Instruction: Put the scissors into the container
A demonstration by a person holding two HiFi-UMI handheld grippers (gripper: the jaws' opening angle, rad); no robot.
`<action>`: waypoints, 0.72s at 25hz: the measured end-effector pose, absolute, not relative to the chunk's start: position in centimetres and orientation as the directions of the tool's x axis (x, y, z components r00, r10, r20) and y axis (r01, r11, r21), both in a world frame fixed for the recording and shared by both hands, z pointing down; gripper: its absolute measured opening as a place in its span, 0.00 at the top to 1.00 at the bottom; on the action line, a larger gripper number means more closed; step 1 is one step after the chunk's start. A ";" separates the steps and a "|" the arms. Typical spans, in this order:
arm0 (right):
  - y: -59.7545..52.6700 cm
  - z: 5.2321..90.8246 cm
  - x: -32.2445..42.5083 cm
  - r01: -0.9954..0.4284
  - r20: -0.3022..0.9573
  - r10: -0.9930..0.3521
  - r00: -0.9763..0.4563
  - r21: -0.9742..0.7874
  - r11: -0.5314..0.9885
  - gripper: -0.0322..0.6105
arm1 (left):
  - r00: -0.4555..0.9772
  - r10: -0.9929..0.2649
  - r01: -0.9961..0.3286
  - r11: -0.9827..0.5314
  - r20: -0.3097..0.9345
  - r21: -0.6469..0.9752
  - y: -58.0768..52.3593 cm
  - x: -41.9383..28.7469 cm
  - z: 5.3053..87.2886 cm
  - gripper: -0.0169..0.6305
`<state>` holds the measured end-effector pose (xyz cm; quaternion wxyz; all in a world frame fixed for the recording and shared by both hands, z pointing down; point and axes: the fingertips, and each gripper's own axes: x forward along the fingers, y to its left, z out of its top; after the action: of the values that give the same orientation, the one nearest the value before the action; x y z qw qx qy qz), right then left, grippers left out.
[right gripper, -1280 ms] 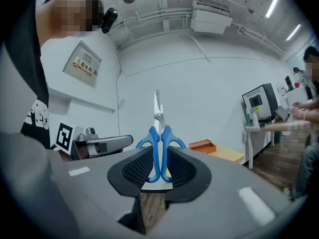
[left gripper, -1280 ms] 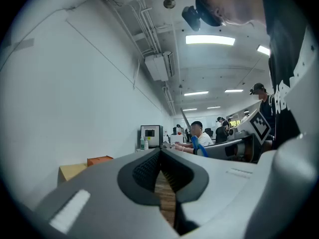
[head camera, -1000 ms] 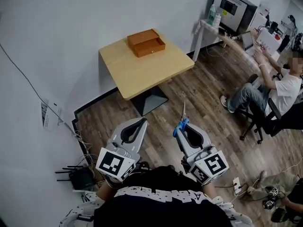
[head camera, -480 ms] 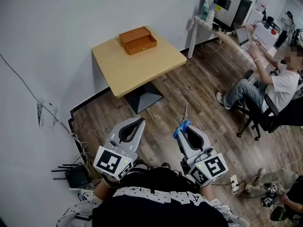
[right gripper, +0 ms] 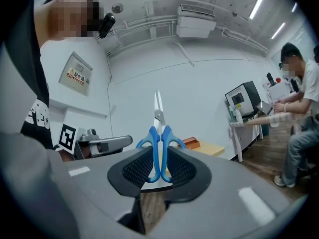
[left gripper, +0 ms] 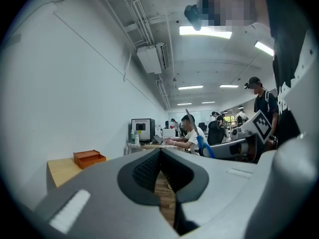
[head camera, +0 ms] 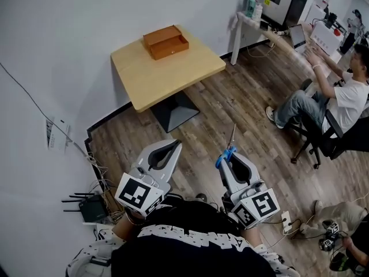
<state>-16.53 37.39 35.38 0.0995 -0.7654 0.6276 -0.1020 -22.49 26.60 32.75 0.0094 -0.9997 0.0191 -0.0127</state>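
Note:
Blue-handled scissors (right gripper: 159, 143) stand upright in my right gripper (right gripper: 160, 159), which is shut on their handles with the closed blades pointing up. In the head view the scissors (head camera: 228, 148) stick forward from the right gripper (head camera: 226, 157) over the wood floor. My left gripper (head camera: 167, 146) is held beside it, shut with nothing between its jaws (left gripper: 159, 167). The orange open container (head camera: 166, 42) sits at the far edge of the light wooden table (head camera: 173, 77), well ahead of both grippers. It also shows small in the left gripper view (left gripper: 89, 158).
A person (head camera: 331, 100) sits on a chair at the right, working at a white desk (head camera: 271, 30) with a monitor and bottles. The grey wall runs along the left. A router (head camera: 89, 208) and cables lie on the floor at the lower left.
The view has shifted: the table and container now sit slightly further left and up in the head view. Both grippers keep their pose, and the scissors stay in the right one.

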 end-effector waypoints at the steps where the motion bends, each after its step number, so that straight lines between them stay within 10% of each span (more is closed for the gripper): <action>1: 37.6 35.4 -16.5 -0.940 0.030 -0.982 0.189 -0.284 -0.190 0.79 | 0.999 -0.042 -0.042 -0.999 0.031 -0.018 26.7 -22.4 32.8 0.97; 18: 37.5 35.3 -13.4 -0.944 0.025 -0.982 0.185 -0.273 -0.185 0.79 | 0.997 -0.071 -0.070 -0.997 0.038 -0.024 25.6 -19.2 32.8 0.97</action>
<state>-13.37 37.50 35.28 0.0982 -0.7635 0.6308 -0.0976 -19.16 25.62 32.80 0.0115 -0.9991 0.0354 -0.0195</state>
